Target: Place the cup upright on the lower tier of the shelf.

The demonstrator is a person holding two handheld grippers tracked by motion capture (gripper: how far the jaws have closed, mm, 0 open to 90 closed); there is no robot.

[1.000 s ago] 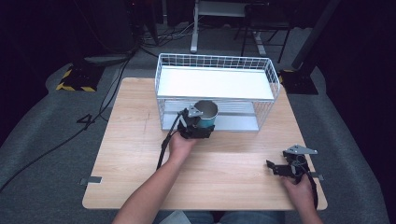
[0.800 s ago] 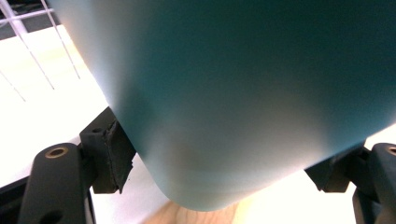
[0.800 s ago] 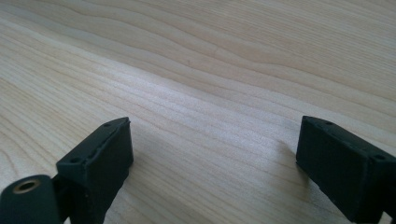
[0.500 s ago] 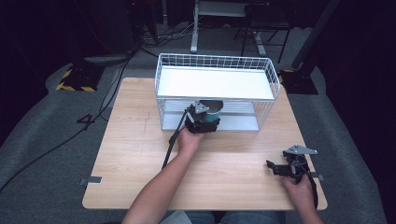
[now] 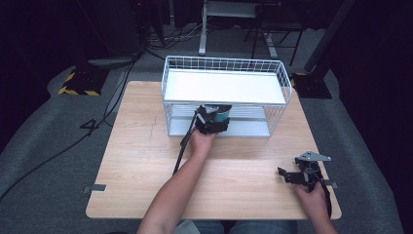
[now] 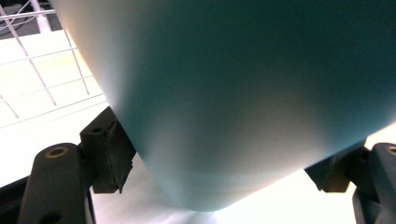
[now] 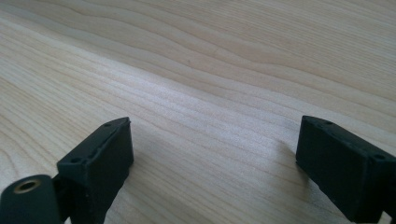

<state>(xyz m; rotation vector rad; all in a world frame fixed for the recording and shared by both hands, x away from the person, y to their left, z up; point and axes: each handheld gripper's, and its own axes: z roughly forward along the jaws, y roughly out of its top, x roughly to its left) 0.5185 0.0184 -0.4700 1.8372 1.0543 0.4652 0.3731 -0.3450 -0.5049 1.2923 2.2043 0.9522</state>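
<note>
Left gripper (image 5: 217,118) clamped tight on teal cup (image 6: 243,93), pads pinching both sides | cup at the open front of white wire rack (image 5: 224,63), lower shelf level | right gripper (image 5: 292,176) jaws spread wide, empty, low over wooden table (image 5: 146,161), near right corner

A wire rack (image 5: 225,87) stands at the table's (image 5: 136,161) far side. The left gripper (image 5: 213,120) holds a cup (image 6: 243,93) inside the rack's lower tier. The right gripper (image 5: 291,176) rests well apart, at the table's near right corner.
</note>
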